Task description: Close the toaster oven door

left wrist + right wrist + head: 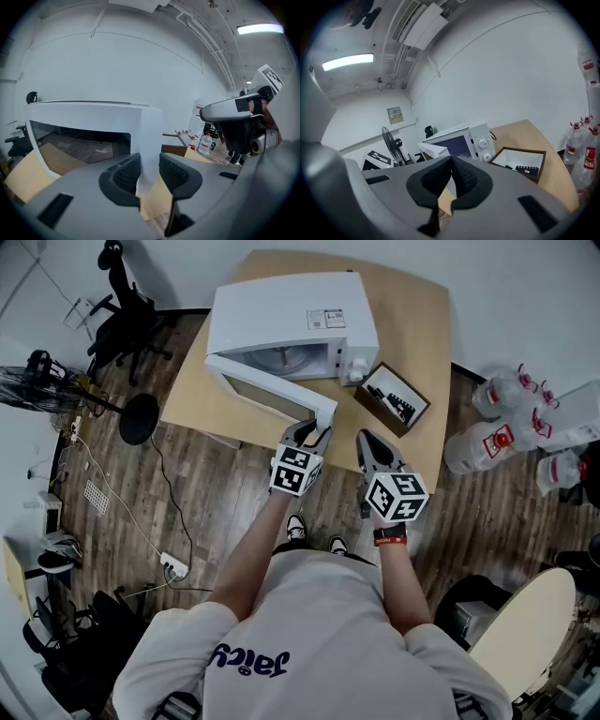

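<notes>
The white toaster oven point(291, 310) sits at upper centre of the head view on a wooden counter point(412, 352). Its door point(272, 385) is swung out toward the person, hinged at the frame-left side. The left hand-held gripper point(314, 432) is clamped on the door's free edge: in the left gripper view the white edge fills the space between its jaws. The right hand-held gripper point(370, 442) hangs just to the right with its jaws closed together on nothing.

The door looks stiff and light, a framed pane on a hinge, and it should swing easily. The free edge is a good place to hold it, being farthest from the hinge. The smooth painted edge could slip, and a hard shove at the latch might slide the whole oven.

A shallow brown box point(394, 397) lies just beside the oven's knob end and seems outside the door's arc. Water bottles point(487, 442) at the right, and an office chair point(127, 320) and floor fan point(42, 381) at the left, stand well apart.
</notes>
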Demonstrator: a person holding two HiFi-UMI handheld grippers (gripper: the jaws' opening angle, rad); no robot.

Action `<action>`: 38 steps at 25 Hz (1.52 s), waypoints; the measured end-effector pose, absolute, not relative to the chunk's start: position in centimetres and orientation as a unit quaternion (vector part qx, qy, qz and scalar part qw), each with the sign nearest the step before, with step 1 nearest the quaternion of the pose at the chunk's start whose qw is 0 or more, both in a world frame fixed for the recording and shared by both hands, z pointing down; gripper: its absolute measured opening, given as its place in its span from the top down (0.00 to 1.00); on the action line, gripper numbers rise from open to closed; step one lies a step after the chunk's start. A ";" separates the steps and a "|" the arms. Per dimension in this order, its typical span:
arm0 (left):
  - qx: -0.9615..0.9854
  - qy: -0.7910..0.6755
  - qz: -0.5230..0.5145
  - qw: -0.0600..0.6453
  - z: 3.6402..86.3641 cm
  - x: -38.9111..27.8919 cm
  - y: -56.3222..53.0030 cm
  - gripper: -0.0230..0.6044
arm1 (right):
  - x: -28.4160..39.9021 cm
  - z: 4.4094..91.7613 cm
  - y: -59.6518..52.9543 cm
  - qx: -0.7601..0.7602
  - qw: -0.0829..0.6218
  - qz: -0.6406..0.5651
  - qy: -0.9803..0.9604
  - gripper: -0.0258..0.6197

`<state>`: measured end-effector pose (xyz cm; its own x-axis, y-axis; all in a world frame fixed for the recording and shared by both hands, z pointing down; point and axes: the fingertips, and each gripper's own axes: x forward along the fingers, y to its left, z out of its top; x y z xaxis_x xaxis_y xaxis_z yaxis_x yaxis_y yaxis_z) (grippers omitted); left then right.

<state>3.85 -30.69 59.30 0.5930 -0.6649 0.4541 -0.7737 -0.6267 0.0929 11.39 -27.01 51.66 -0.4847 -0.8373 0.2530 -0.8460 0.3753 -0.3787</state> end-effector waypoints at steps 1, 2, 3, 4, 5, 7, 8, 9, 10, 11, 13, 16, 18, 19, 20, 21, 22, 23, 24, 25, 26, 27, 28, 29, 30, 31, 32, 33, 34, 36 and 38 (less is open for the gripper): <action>0.881 -0.408 0.192 0.142 59.3 3.9 -30.8 0.75 | 11.4 51.7 -27.1 0.508 0.009 0.234 -0.829 0.94; 0.881 -0.408 0.191 0.142 59.3 4.0 -31.0 0.75 | 11.4 51.7 -27.2 0.509 0.009 0.234 -0.828 0.94; 0.882 -0.408 0.190 0.143 59.3 4.1 -31.1 0.75 | 11.4 51.7 -27.2 0.510 0.008 0.235 -0.828 0.94; 0.882 -0.408 0.189 0.142 59.3 4.1 -31.3 0.75 | 11.5 51.7 -27.3 0.511 0.008 0.235 -0.827 0.94; 0.882 -0.409 0.188 0.142 59.3 4.2 -31.4 0.75 | 11.5 51.8 -27.3 0.513 0.008 0.236 -0.826 0.94; 0.881 -0.411 0.187 0.142 59.4 4.3 -31.6 0.75 | 11.7 51.9 -27.4 0.516 0.007 0.237 -0.823 0.94; 0.880 -0.412 0.186 0.142 59.4 4.4 -31.8 0.75 | 11.8 52.0 -27.5 0.517 0.007 0.238 -0.822 0.94; 0.880 -0.413 0.186 0.142 59.4 4.5 -32.1 0.75 | 12.0 52.0 -27.6 0.519 0.006 0.239 -0.821 0.94; 0.880 -0.414 0.186 0.142 59.4 4.6 -32.3 0.75 | 12.0 52.1 -27.7 0.520 0.006 0.240 -0.820 0.94; 0.880 -0.414 0.185 0.142 59.4 4.7 -32.5 0.75 | 12.1 52.1 -27.8 0.521 0.005 0.240 -0.819 0.94; 0.880 -0.415 0.183 0.143 59.3 4.9 -32.8 0.75 | 12.1 52.2 -27.8 0.522 0.005 0.242 -0.818 0.94; 0.880 -0.414 0.181 0.144 59.4 5.2 -33.4 0.75 | 12.1 52.4 -28.1 0.523 0.005 0.245 -0.816 0.94; 0.881 -0.413 0.181 0.144 59.4 5.4 -33.9 0.75 | 12.1 52.5 -28.4 0.524 0.005 0.245 -0.816 0.94; 0.881 -0.412 0.181 0.144 59.4 5.5 -34.1 0.75 | 12.2 52.5 -28.5 0.524 0.005 0.246 -0.815 0.94; 0.881 -0.413 0.182 0.144 59.4 5.6 -34.4 0.75 | 12.2 52.5 -28.6 0.525 0.006 0.247 -0.815 0.94; 0.881 -0.413 0.182 0.143 59.4 5.7 -34.6 0.75 | 12.3 52.5 -28.7 0.525 0.006 0.247 -0.814 0.94; 0.881 -0.413 0.182 0.143 59.4 5.8 -34.8 0.75 | 12.3 52.5 -28.8 0.525 0.006 0.248 -0.814 0.94; 0.880 -0.414 0.183 0.143 59.4 5.9 -35.1 0.75 | 12.4 52.6 -28.9 0.525 0.005 0.248 -0.814 0.94; 0.880 -0.414 0.184 0.142 59.4 6.0 -35.3 0.75 | 12.4 52.6 -29.0 0.525 0.005 0.249 -0.814 0.94; 0.880 -0.414 0.184 0.142 59.5 6.2 -35.6 0.75 | 12.5 52.7 -29.1 0.525 0.005 0.250 -0.813 0.94; 0.880 -0.415 0.184 0.142 59.5 6.3 -35.9 0.75 | 12.6 52.8 -29.2 0.526 0.005 0.251 -0.813 0.94; 0.879 -0.416 0.184 0.143 59.5 6.4 -36.2 0.75 | 12.7 52.9 -29.3 0.526 0.005 0.252 -0.812 0.94; 0.879 -0.417 0.184 0.143 59.5 6.5 -36.4 0.75 | 12.8 52.9 -29.4 0.527 0.006 0.253 -0.811 0.94; 0.878 -0.418 0.183 0.144 59.5 6.6 -36.7 0.75 | 12.8 52.9 -29.6 0.528 0.006 0.253 -0.811 0.94; 0.877 -0.419 0.184 0.144 59.5 6.7 -36.9 0.75 | 12.9 52.9 -29.7 0.529 0.005 0.253 -0.810 0.94; 0.877 -0.420 0.184 0.144 59.5 6.8 -37.1 0.75 | 13.1 52.9 -29.8 0.530 0.005 0.252 -0.809 0.94; 0.877 -0.421 0.184 0.144 59.5 6.8 -37.3 0.75 | 13.2 52.9 -29.9 0.531 0.005 0.252 -0.809 0.94; 0.876 -0.422 0.185 0.143 59.5 6.9 -37.5 0.75 | 13.3 52.9 -30.0 0.532 0.005 0.253 -0.808 0.94; 0.876 -0.423 0.185 0.143 59.5 7.0 -37.7 0.75 | 13.4 53.0 -30.1 0.533 0.005 0.254 -0.807 0.94; 0.875 -0.424 0.184 0.145 59.5 7.1 -38.3 0.75 | 13.6 53.1 -30.4 0.534 0.005 0.257 -0.805 0.94; 0.875 -0.424 0.181 0.147 59.5 7.3 -38.9 0.75 | 13.8 53.1 -30.7 0.535 0.003 0.259 -0.804 0.94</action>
<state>7.32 -38.85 59.51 0.5743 -0.6893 0.4415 -0.7956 -0.5971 0.1027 13.84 -30.74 53.11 -0.4274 -0.8588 0.2826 -0.8620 0.2928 -0.4139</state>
